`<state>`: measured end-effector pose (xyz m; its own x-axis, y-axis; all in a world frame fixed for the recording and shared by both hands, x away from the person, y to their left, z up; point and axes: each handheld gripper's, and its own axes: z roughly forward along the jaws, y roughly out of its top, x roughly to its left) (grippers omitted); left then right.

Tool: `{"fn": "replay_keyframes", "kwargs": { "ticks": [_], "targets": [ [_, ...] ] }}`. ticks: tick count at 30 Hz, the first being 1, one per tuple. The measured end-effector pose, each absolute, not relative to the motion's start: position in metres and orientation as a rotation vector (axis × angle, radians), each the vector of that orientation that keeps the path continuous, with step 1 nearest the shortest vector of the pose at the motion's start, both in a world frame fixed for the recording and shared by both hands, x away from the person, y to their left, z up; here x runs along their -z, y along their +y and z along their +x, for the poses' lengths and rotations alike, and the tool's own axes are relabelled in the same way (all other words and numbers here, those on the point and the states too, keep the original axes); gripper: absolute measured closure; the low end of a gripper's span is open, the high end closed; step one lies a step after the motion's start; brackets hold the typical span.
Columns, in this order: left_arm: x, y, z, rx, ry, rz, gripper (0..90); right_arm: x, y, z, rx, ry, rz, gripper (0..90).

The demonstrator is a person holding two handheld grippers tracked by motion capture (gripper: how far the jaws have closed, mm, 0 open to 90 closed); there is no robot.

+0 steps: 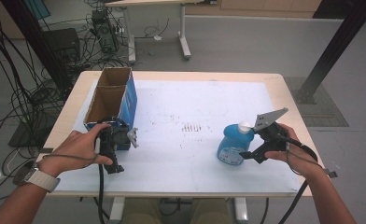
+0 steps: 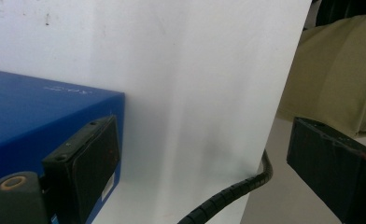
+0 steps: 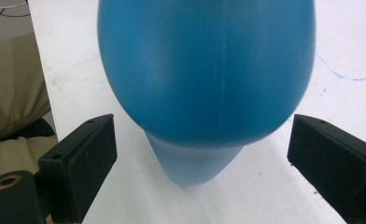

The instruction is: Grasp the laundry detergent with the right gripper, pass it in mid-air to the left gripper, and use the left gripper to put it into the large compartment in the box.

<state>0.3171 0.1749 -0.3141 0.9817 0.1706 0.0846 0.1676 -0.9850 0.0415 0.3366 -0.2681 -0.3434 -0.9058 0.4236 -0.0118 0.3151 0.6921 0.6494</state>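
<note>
While jaws gape, right hand-held gripper (image 1: 249,150) faces bottle (image 1: 235,142).

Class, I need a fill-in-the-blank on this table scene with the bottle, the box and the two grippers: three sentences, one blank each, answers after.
1. The bottle by the right gripper is ____ in colour.
2. The right gripper's jaws stand ____ around the bottle, not touching it.
3. The left gripper is beside the cardboard ____.

Answers: blue; open; box
</note>
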Motion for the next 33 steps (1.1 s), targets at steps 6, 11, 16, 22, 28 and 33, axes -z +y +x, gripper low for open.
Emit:
{"fn": "replay_keyframes", "kwargs": {
  "ticks": [6, 11, 16, 22, 28, 33],
  "targets": [
    [0.3139, 0.1751, 0.3168, -0.136, 0.268, 3.094, 10.0, 0.3432, -0.2683, 0.3366, -1.008, 2.738, 0.603, 8.1],
    [0.3139, 0.1753, 0.3168, -0.135, 0.267, 3.094, 10.0, 0.3433, -0.2692, 0.3362, -1.012, 2.736, 0.608, 8.1],
    [0.3140, 0.1753, 0.3171, -0.135, 0.266, 3.095, 10.0, 0.3427, -0.2693, 0.3362, -1.014, 2.735, 0.608, 8.2],
    [0.3138, 0.1755, 0.3167, -0.136, 0.267, 3.093, 10.0, 0.3419, -0.2688, 0.3361, -1.014, 2.737, 0.607, 8.2],
    [0.3139, 0.1759, 0.3165, -0.138, 0.267, 3.093, 10.0, 0.3424, -0.2687, 0.3362, -1.013, 2.737, 0.607, 8.2],
    [0.3139, 0.1757, 0.3169, -0.137, 0.262, 3.095, 10.0, 0.3427, -0.2684, 0.3364, -1.016, 2.738, 0.609, 8.2]
  ]
}}
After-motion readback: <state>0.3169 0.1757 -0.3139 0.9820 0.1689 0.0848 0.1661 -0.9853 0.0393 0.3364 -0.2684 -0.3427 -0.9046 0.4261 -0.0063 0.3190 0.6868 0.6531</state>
